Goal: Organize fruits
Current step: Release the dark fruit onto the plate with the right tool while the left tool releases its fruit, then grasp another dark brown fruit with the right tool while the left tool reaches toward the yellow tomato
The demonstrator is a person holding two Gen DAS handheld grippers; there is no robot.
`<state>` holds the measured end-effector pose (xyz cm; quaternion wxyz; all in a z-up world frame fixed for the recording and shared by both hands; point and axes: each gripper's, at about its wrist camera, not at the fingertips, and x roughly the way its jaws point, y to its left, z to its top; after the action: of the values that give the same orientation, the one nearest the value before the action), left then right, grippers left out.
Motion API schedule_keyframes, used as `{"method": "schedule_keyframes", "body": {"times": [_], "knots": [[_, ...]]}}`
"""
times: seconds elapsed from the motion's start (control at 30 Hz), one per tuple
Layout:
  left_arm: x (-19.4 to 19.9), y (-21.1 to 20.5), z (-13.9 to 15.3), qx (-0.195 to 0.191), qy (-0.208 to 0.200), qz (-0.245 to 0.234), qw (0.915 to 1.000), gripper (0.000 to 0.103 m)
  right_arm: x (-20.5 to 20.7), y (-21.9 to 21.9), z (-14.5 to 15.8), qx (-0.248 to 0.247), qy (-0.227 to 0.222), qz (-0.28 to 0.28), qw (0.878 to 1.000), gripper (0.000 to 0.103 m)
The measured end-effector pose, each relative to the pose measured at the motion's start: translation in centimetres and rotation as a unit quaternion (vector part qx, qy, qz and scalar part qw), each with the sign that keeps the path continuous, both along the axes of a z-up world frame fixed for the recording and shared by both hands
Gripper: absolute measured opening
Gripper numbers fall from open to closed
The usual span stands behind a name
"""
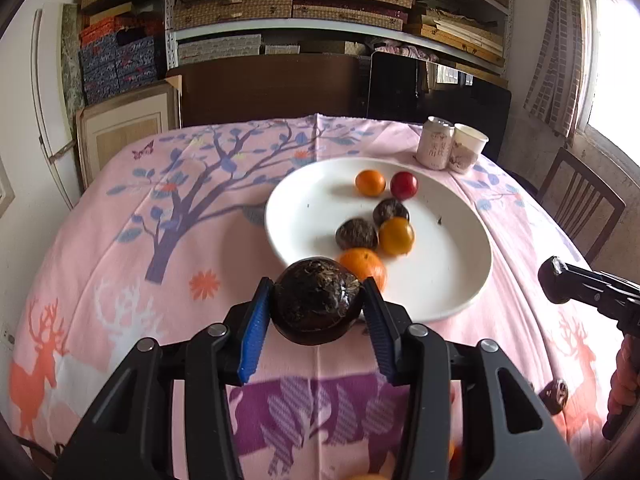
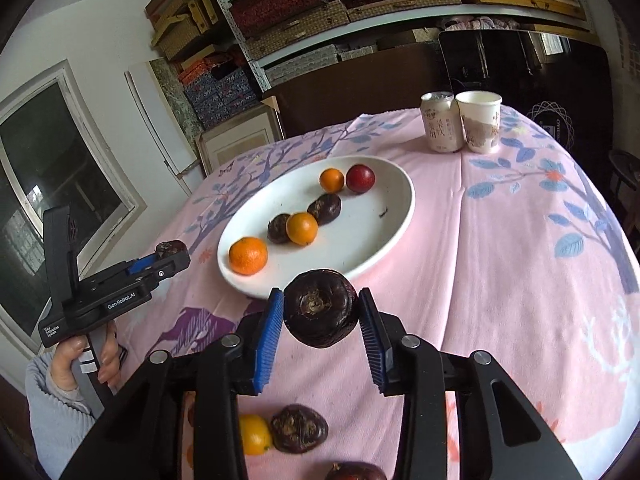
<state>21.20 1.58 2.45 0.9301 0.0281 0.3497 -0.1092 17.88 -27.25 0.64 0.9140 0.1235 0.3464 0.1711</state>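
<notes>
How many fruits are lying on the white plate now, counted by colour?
Orange: 3
Dark brown: 2
Red: 1
Total on the plate: 6

left gripper [image 1: 318, 308]: clamped on dark fruit [image 1: 316, 300] | right gripper [image 2: 320, 316]: clamped on dark fruit

Daylight from blown-out window [image 1: 612, 64] far right of the fingers; soft shadows under fruit on plate [image 1: 304, 216]. Strong fisheye bend + dark vignette at edges. Centre sharp, near fingers [image 1: 253, 336] slightly soft.
</notes>
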Motion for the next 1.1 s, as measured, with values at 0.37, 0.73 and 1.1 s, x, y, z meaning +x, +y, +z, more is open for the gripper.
{"method": "schedule_keyframes", "body": {"times": [0.37,0.73,1.1], "knots": [[7.3,-2.9,-2.3,0.018,0.023,0.006,0.9996,0.048,6.5,1.9,-1.8,0.007,0.029,0.015,0.999,0.051],[4.8,-0.6,-1.7,-0.006,0.015,0.008,0.9998,0.049,4.6,1.0,-1.8,0.013,0.009,-0.006,1.000,0.059],[-3.8,2.8,-3.0,-0.016,0.005,0.023,0.9996,0.059,0.6,-2.9,-2.3,0.069,0.002,-0.041,0.997,0.064]]}}
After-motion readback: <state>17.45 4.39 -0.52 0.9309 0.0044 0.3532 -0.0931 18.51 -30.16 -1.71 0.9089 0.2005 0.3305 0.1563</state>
